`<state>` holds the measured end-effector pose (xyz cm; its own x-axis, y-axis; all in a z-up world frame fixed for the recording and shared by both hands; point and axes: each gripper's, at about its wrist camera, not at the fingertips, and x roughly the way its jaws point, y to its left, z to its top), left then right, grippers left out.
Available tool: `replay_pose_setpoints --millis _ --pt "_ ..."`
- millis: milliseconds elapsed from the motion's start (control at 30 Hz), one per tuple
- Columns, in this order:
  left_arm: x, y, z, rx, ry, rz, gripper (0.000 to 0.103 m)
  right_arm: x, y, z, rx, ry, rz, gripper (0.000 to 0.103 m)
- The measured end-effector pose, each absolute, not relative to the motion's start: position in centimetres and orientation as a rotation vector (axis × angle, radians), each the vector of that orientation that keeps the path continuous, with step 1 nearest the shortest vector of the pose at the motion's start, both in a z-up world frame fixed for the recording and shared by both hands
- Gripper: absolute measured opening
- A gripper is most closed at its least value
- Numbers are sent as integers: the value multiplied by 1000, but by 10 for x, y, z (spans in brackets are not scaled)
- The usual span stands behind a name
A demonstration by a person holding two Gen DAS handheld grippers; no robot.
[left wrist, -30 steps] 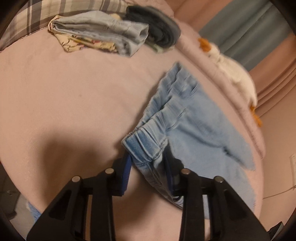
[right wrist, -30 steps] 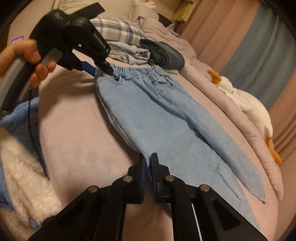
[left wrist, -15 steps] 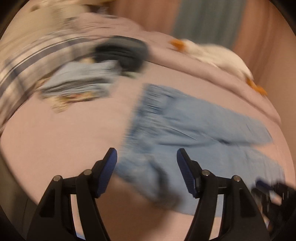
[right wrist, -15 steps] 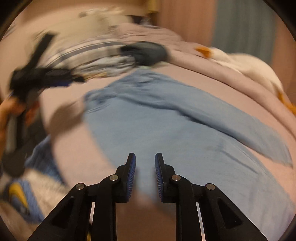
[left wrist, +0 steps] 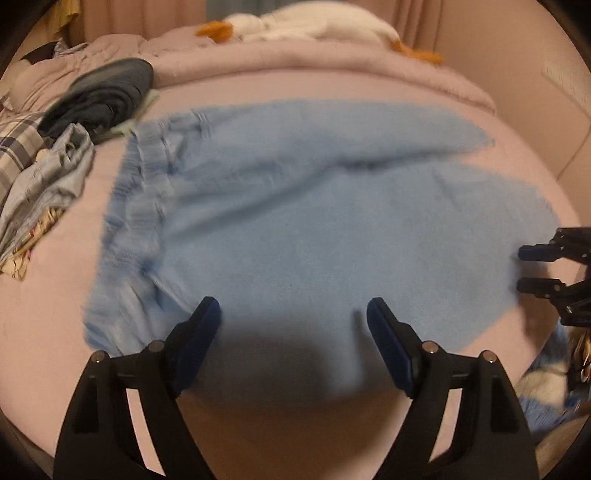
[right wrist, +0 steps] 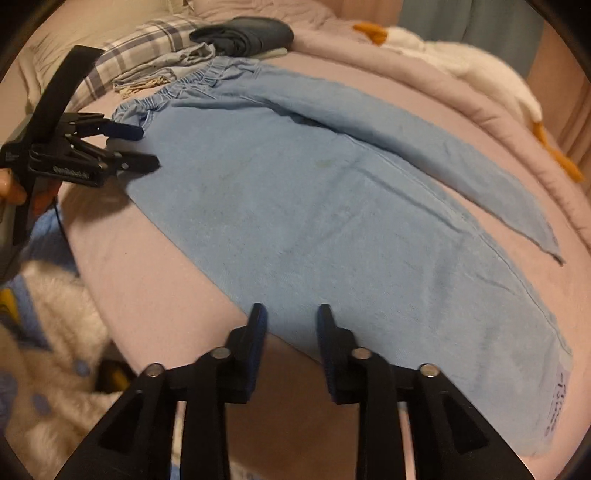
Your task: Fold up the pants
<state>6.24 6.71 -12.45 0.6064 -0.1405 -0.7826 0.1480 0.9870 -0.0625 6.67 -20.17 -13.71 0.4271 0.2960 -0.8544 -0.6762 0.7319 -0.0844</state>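
Light blue pants [left wrist: 314, 221] [right wrist: 332, 206] lie spread flat on the pink bed, waistband towards the pillows and both legs stretched apart. My left gripper [left wrist: 293, 314] hovers over the near edge of the pants by the seat; its jaws are opening wide and nothing sits between them. In the right wrist view it shows at the left [right wrist: 142, 146] beside the waistband. My right gripper [right wrist: 290, 314] hangs above the near edge of the closer leg, jaws opening, pads off the cloth. It shows in the left wrist view at the far right [left wrist: 522, 269].
Folded clothes [right wrist: 240, 35] [left wrist: 99, 99] and a plaid pillow [right wrist: 122, 55] lie beyond the waistband. A white plush goose [right wrist: 480, 62] rests along the rolled pink duvet [left wrist: 314, 62] at the far side. A fluffy white and blue blanket [right wrist: 40, 314] sits off the bed's near edge.
Both grippers let go of the pants and opened. The pants now lie flat on the bed. Both hands pulled back and rolled, so each view has swung round.
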Motion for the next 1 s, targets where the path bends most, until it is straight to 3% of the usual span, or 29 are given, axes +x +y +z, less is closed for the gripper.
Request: replay_pose_setpoints --millis 200,367,700,733,800,833,867,933,967,1000 --pt "137 101 -88 -3 795 -21 82 136 -198 -99 -335 819 642 45" --pt "198 148 -84 12 752 170 82 213 -164 -94 -365 776 606 45" --pt "273 183 -126 -67 958 -34 80 344 -123 -114 -490 856 601 45" --pt "268 182 -129 -63 972 -52 80 353 -115 -117 -513 877 623 47" --pt "278 181 -136 -40 1009 -55 79 366 -104 -124 -564 915 666 68" --pt "276 179 -137 -42 1020 -57 78 374 -101 -130 -596 939 679 73" --pt "279 181 -139 -65 1027 -68 76 380 -100 -133 -612 955 687 80" --pt "281 185 -138 -98 1016 -79 72 391 -105 -135 -557 1009 712 81" --pt "281 186 -137 -110 1009 -94 65 395 -108 -137 -526 1041 719 81" --pt "279 185 -136 -119 1006 -112 53 393 -108 -136 -522 1047 722 69"
